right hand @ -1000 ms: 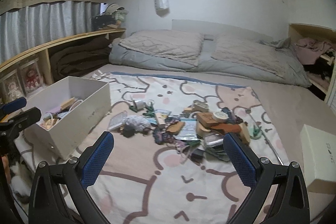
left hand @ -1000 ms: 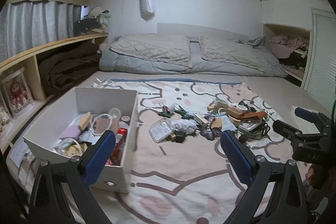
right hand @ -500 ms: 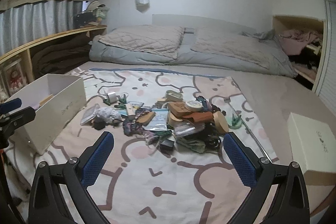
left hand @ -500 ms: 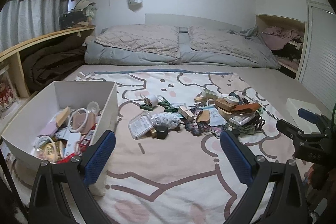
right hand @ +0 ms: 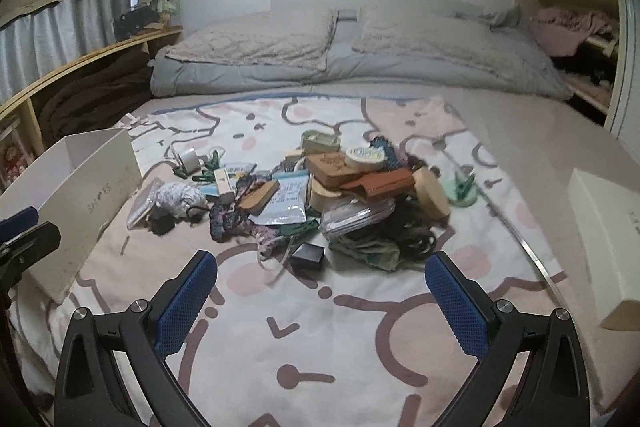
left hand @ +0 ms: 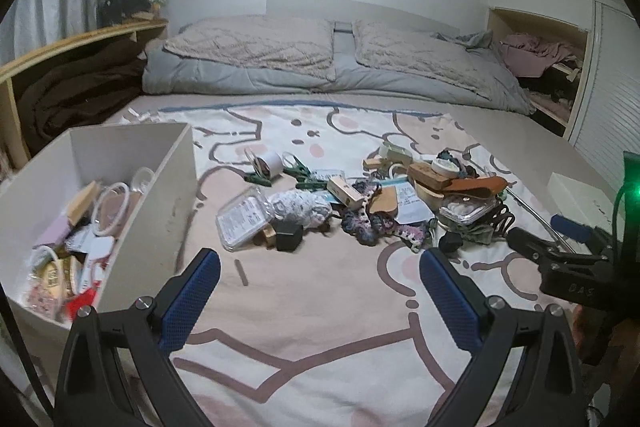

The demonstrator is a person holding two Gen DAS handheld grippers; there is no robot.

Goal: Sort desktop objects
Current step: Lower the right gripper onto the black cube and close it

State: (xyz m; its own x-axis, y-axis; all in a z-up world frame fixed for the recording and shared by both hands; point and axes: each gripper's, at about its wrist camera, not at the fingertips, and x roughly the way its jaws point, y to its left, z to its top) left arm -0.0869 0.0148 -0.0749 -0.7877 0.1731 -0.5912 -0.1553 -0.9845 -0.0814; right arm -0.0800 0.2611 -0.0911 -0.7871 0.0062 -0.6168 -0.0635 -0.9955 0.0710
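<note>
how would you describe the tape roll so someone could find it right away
Start at the open white box on the left of the cartoon blanket. Just right of its far corner, at the pile's left edge, the tape roll lies on its side beside dark green clips. It is the only white cylinder there, apart from the main heap.

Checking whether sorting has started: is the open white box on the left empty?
No, the left wrist view shows the white box already holding bangles, packets and other small items.
</note>
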